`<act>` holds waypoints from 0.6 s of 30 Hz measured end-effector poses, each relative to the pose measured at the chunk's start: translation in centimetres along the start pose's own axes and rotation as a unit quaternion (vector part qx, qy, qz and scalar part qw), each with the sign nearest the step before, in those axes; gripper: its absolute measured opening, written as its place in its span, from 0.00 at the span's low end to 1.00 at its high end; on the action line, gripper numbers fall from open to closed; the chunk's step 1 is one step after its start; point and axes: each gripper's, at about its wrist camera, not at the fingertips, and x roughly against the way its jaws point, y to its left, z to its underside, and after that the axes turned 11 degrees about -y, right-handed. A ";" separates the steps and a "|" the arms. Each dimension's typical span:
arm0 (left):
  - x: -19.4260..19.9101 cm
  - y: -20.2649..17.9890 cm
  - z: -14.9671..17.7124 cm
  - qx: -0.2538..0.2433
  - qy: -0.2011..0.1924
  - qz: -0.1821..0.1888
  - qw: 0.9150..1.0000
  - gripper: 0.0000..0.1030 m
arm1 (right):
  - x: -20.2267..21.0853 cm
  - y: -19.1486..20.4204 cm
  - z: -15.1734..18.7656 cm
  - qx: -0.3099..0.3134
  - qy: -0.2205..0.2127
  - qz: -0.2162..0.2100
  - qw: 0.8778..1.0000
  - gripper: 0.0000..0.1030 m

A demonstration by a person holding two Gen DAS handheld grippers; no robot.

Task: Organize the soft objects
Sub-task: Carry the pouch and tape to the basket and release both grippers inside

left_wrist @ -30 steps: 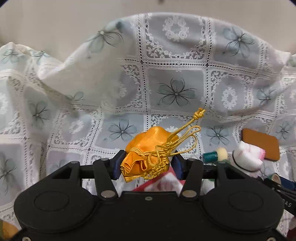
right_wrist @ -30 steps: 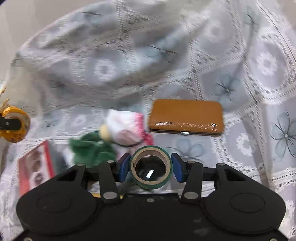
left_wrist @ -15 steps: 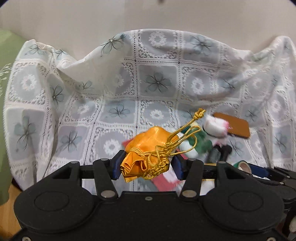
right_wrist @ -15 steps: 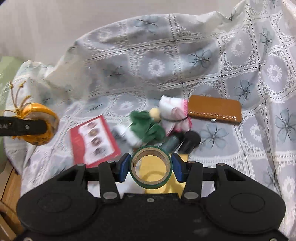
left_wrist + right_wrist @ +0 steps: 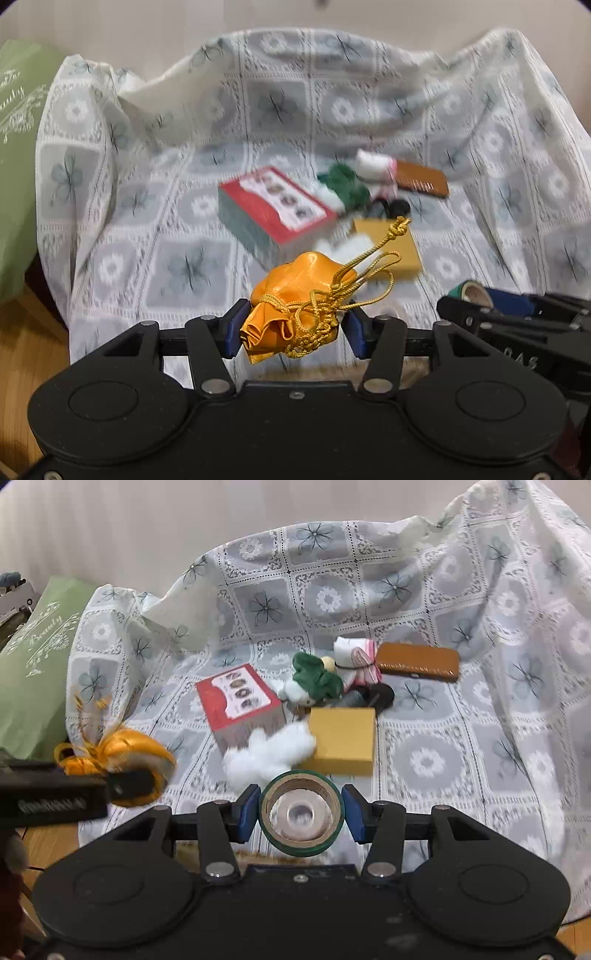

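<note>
My left gripper (image 5: 293, 328) is shut on an orange satin drawstring pouch (image 5: 291, 295) with gold cords, held above the front edge of the cloth; it also shows in the right wrist view (image 5: 125, 764). My right gripper (image 5: 301, 812) is shut on a green tape roll (image 5: 301, 819), also seen in the left wrist view (image 5: 469, 291). On the lace cloth lie a white cotton wad (image 5: 269, 753), a green plush toy (image 5: 317, 681) and a white-pink soft item (image 5: 356, 657).
A red box (image 5: 238, 698), a yellow box (image 5: 341, 736), a brown case (image 5: 417, 661) and dark cylinders (image 5: 369, 698) lie on the draped cloth (image 5: 424, 760). A green cushion (image 5: 33, 672) stands at the left. Wooden floor (image 5: 22, 354) shows below the cloth's front edge.
Both grippers have pulled back and up from the cloth with their loads. More of the cloth, the boxes, the cushion and the floor has come into view.
</note>
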 end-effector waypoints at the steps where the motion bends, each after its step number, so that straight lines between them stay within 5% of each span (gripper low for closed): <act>1: 0.3 -0.3 0.7 -0.002 0.005 0.001 1.000 0.50 | 0.8 0.0 0.5 -0.002 0.001 0.001 1.000 0.46; 18: 1.3 -3.2 11.6 -0.009 0.123 0.011 0.992 0.50 | 6.7 -1.8 7.5 -0.054 0.044 0.034 0.997 0.46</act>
